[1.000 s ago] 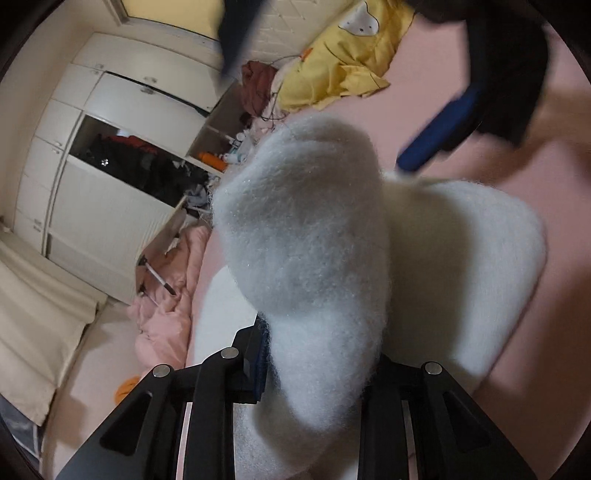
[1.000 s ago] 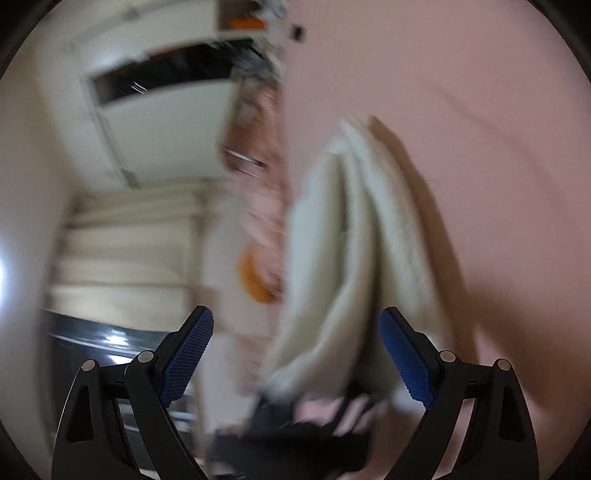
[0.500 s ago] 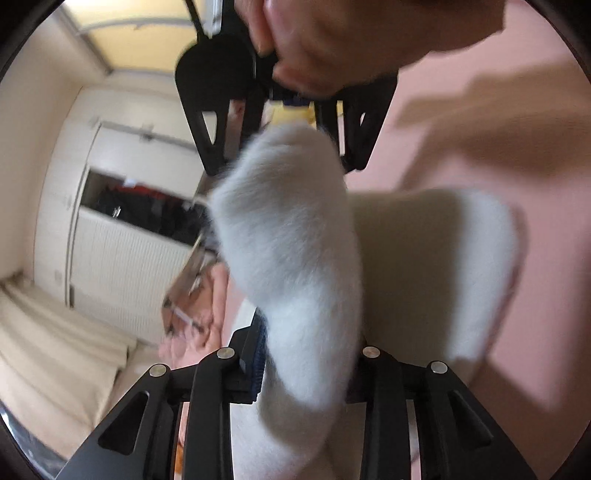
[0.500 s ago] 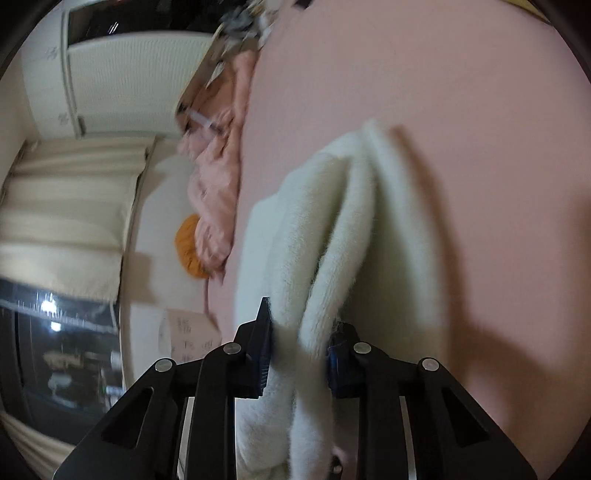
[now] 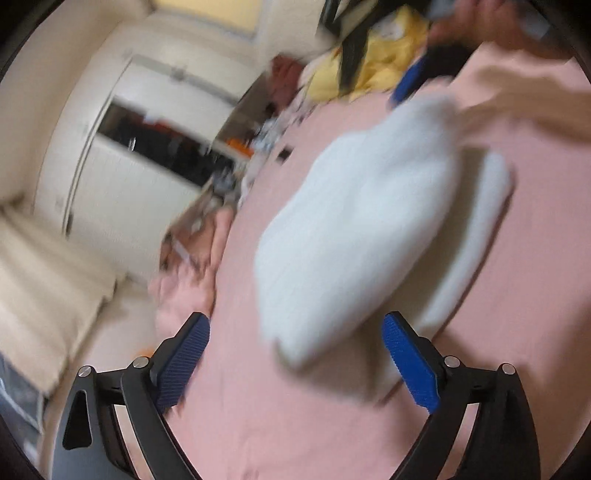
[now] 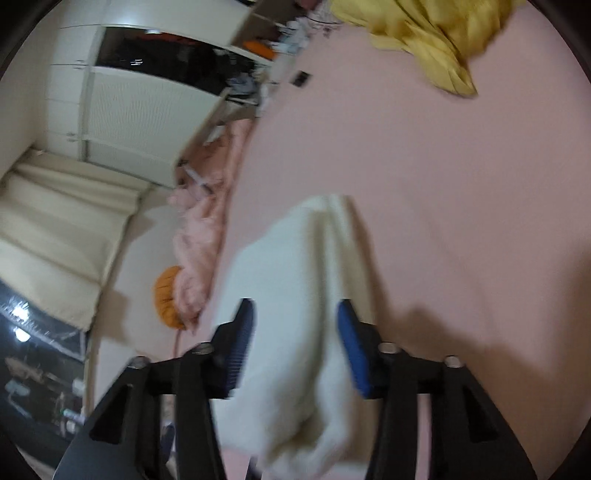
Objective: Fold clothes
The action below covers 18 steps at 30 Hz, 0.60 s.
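A white fluffy garment (image 5: 354,229), folded over on itself, lies blurred on the pink bed sheet (image 5: 295,424). My left gripper (image 5: 295,360) stands wide, its jaws opening, and the garment's near end is just past its blue pads (image 5: 410,365), untouched. In the right wrist view the same garment (image 6: 295,280) runs between the blue pads (image 6: 351,350) of my right gripper (image 6: 295,347), whose jaws are opening off it. The right gripper (image 5: 410,83) and the hand (image 5: 480,26) holding it show at the garment's far end.
A yellow garment (image 6: 424,40) is heaped at the far side of the bed. A pink garment (image 6: 199,236) and an orange thing (image 6: 168,299) lie off the bed's left edge. A small dark object (image 6: 301,78) lies on the sheet. A white wardrobe (image 5: 122,177) stands beyond.
Half a second ago both grippers were shut on the white garment. Both have since opened, and the left gripper has drawn back so the garment lies clear of its pads.
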Tool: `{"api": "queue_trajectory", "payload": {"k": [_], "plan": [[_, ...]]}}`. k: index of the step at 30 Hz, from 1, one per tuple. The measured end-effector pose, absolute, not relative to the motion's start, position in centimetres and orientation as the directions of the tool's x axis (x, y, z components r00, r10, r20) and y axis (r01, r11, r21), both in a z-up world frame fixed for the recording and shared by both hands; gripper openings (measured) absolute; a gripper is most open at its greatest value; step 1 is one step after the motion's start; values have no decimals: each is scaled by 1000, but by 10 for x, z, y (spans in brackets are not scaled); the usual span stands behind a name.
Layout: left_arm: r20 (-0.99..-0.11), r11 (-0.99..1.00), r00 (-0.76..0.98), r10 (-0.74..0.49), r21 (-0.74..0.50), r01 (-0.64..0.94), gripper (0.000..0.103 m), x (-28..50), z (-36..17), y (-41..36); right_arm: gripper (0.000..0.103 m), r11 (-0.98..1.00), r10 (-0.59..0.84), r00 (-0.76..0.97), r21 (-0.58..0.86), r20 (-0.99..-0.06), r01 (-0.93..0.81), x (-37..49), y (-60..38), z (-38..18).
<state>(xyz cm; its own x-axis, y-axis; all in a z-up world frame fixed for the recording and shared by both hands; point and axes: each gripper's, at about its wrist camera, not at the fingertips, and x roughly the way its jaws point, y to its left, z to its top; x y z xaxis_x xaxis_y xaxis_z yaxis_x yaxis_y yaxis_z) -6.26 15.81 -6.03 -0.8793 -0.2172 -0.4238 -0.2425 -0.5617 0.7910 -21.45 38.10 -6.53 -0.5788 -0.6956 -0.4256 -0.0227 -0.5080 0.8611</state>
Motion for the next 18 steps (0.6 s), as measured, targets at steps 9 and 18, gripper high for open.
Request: {"api": "queue_trajectory", "payload": {"k": [9, 18], "plan": [[-566, -611, -807, -169, 702, -365, 54, -81, -80, 137, 101, -506, -804, -325, 860, -497, -61, -217, 336, -90], [-583, -599, -798, -152, 697, -395, 51, -75, -77, 130, 18, -549, -817, -219, 836, -533, 12, -214, 340, -85]]}}
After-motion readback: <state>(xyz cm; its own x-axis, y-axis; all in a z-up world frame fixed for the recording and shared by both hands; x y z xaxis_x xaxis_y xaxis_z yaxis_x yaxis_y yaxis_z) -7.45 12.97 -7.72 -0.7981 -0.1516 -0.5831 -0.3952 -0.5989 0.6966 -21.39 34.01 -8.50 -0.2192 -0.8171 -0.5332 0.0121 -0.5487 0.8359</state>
